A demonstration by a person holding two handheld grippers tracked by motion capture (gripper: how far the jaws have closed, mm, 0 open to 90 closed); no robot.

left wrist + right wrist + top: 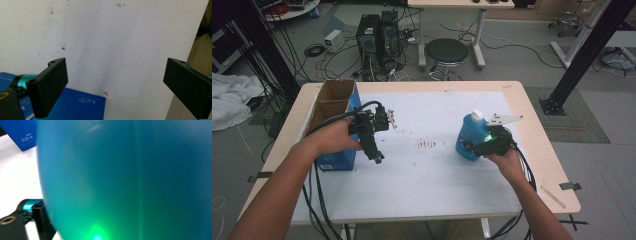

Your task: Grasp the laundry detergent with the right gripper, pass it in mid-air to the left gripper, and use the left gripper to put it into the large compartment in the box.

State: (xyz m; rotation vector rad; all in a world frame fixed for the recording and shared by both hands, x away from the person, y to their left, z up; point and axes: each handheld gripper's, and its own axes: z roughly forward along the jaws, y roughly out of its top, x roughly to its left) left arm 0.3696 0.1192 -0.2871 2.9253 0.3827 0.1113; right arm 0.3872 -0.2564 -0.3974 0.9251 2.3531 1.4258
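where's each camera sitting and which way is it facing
High view: above the person's side, looking forward and down on the table; both forearms, left gripper and right gripper at the bottle.
Left gripper view: on the left gripper, facing the white sheet and blue box; jaws wide apart.
Right gripper view: on the right gripper, pressed up to the bottle; one jaw shows.
Shared: the box appears in both gripper views.

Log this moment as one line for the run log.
left tongs: open, nothing between, by blue box | right tongs: at bottle, grip unclear | bottle: upright on table
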